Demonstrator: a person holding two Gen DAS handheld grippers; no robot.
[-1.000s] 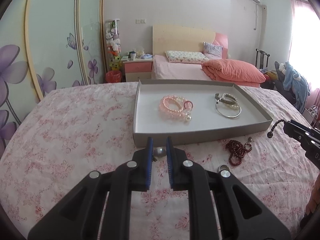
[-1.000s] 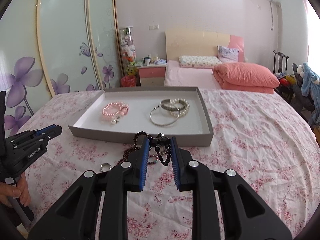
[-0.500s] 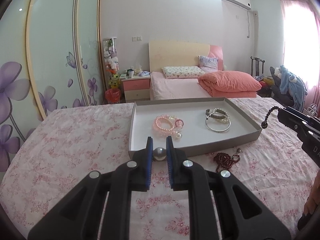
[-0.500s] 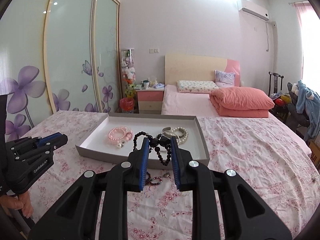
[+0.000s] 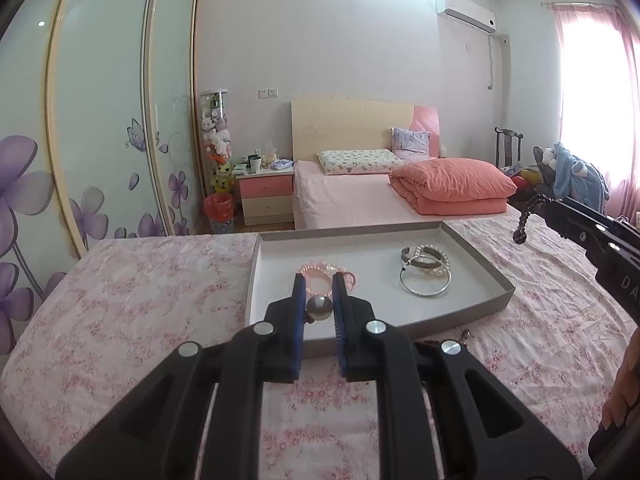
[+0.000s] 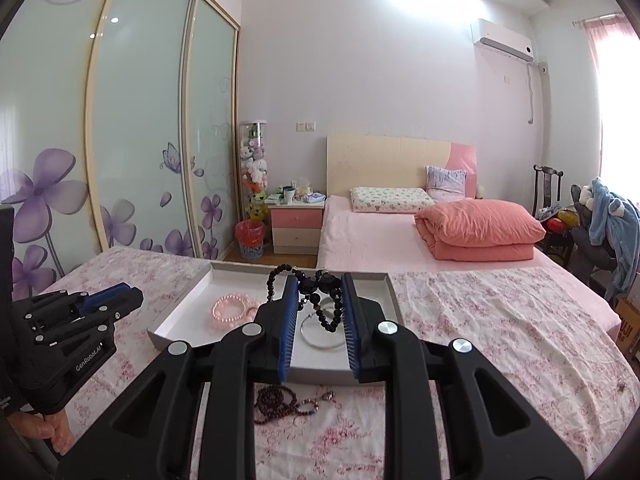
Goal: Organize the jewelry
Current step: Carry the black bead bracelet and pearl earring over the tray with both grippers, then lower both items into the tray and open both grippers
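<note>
The left tool point(image 5: 317, 294) is pinching a small silvery round bead point(image 5: 319, 307) between its blue-padded fingers point(image 5: 298, 300), holding it in the air over the near left part of the grey tray point(image 5: 472, 310), just in front of the pink bead bracelet point(image 5: 320, 280) that is lying inside. The right tool point(image 6: 319, 300) is gripping a string of black beads point(image 6: 324, 304) between its narrowly set fingers, with one loop rising above the fingertips and another hanging down between them; in the left wrist view the same tool point(image 5: 560, 210) is reaching in from the right with a short run of black beads point(image 5: 527, 216) dangling from its tip. Inside the tray, a thin silver bangle point(image 5: 425, 285) is lying against a pearl bracelet point(image 5: 434, 258) and a darker metal cuff, well apart from the pink bracelet. On the floral pink bedspread point(image 6: 500, 320) just in front of the tray's near wall, a dark red bead strand point(image 6: 276, 400) with a small metal pendant is lying loose. White lettering reading "GenRobot.AI" is showing on the side of the left tool point(image 6: 80, 320) in the right wrist view, and the partial letters "DA" are showing on the right tool's body in the left wrist view. A cardboard box point(image 6: 628, 326) at the far right is bearing lettering too cut off to read fully.
</note>
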